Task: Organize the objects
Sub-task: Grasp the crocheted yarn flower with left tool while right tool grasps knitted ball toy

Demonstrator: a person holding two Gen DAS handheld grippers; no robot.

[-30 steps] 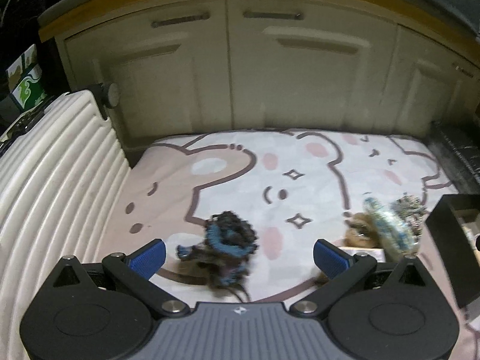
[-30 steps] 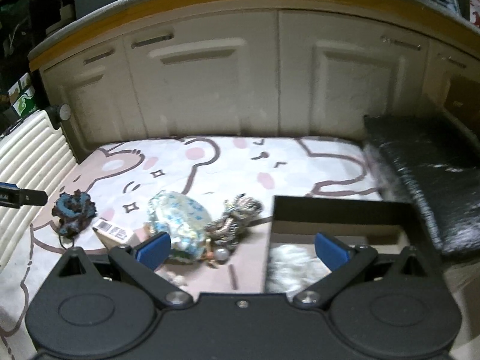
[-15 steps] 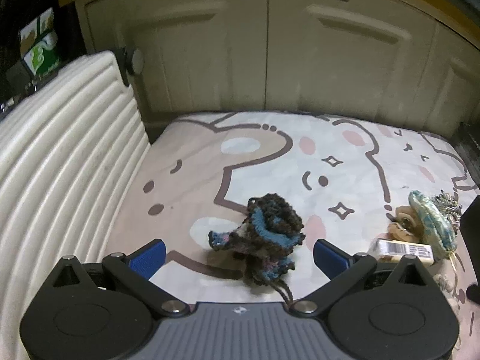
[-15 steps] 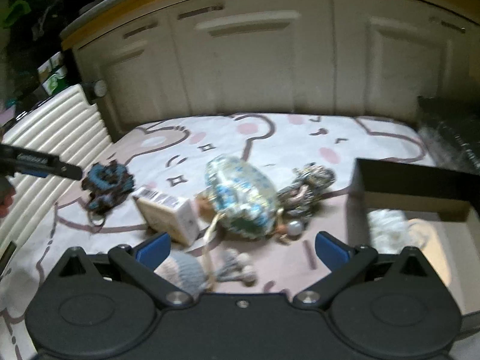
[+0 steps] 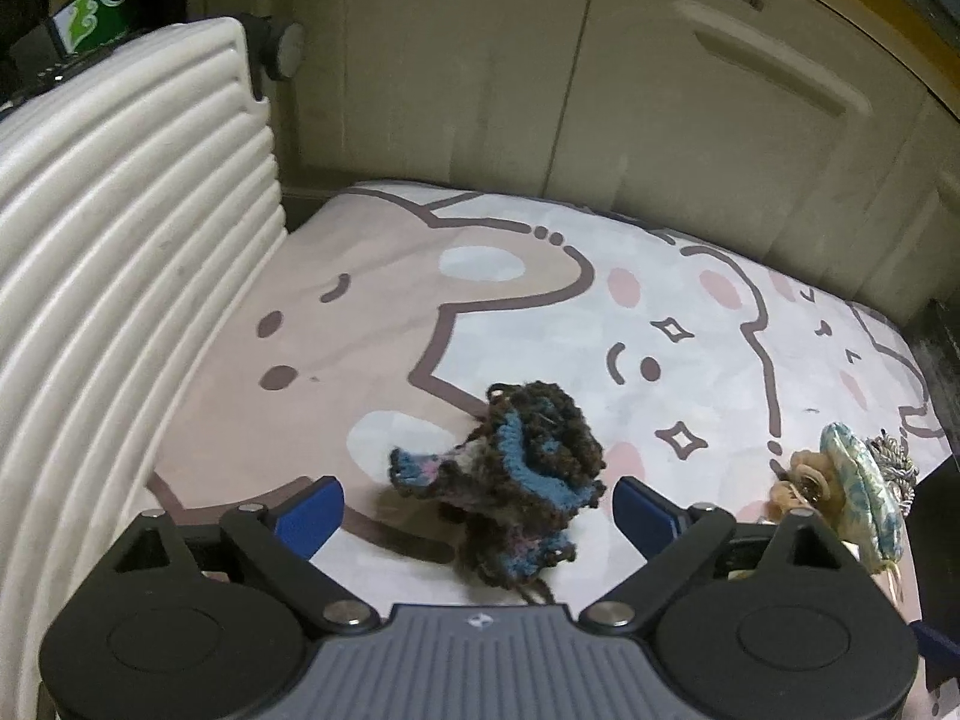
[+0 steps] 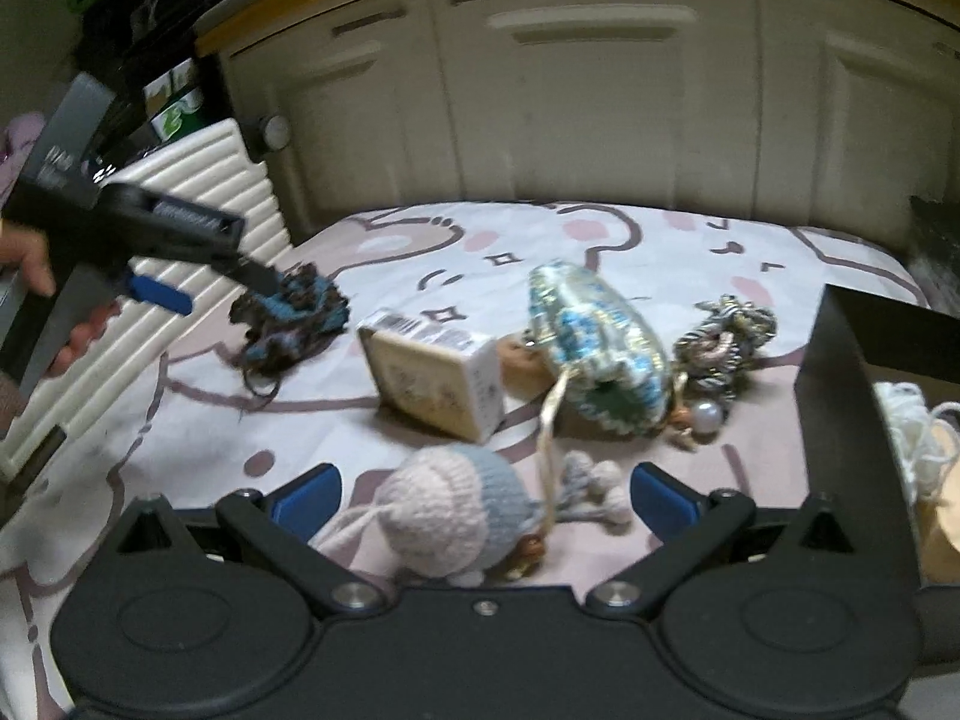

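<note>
A brown and blue crocheted piece (image 5: 516, 480) lies on the bear-print mat (image 5: 540, 300). My left gripper (image 5: 480, 510) straddles it with its jaws closing; the blue pads stand apart from the yarn on both sides. In the right wrist view the left gripper (image 6: 210, 288) hangs over that piece (image 6: 294, 312), held by a hand. My right gripper (image 6: 485, 492) is open, and a pink and blue knitted hat (image 6: 447, 510) lies between its fingers, untouched. Beyond it sit a small carton (image 6: 432, 372), a blue-white pouch (image 6: 600, 348) and a braided cord bundle (image 6: 726, 342).
An open black box (image 6: 840, 420) at the right holds white yarn (image 6: 906, 420). A white ribbed suitcase (image 5: 120, 300) walls the mat's left side. Cream cabinet doors (image 5: 660, 120) close off the back. A dark padded mass (image 6: 936, 252) lies at the far right.
Both grippers sank toward the mat. The left one closed in around the crocheted piece and its jaws narrowed a little. The right view swung left, and the knitted hat came between its fingers.
</note>
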